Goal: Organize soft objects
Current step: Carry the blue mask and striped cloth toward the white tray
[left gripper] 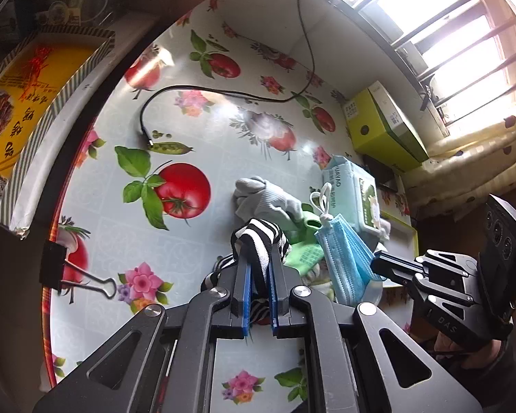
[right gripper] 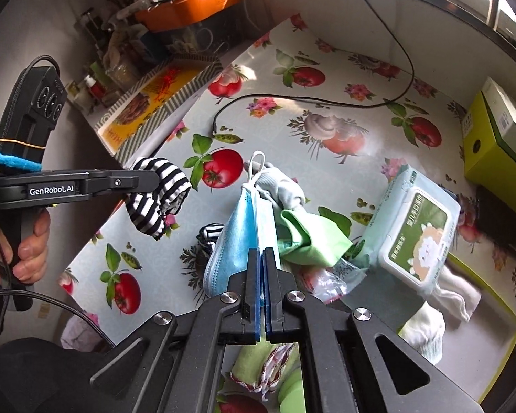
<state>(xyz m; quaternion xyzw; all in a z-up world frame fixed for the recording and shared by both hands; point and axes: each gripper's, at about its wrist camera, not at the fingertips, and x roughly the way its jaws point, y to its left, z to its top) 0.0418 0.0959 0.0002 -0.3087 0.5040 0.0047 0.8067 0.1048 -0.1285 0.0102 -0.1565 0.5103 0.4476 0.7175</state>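
Striped sock (left gripper: 258,241) pinched in left tongs (left gripper: 258,258); one blue mask (right gripper: 244,234) clamped in right tongs (right gripper: 262,258), both above tabletop (left gripper: 196,69). One grey glove (left gripper: 265,196), one wipes pack (right gripper: 416,237) below.

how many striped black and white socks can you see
2: one striped sock clamped in the left gripper, lifted; another striped sock lying on the table, partly hidden behind the blue mask. More may be buried.

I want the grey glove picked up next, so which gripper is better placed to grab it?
Neither is free: the left gripper is shut on the striped sock, the right gripper on the blue mask. The right looks better placed, since the grey glove lies just beyond its fingertips.
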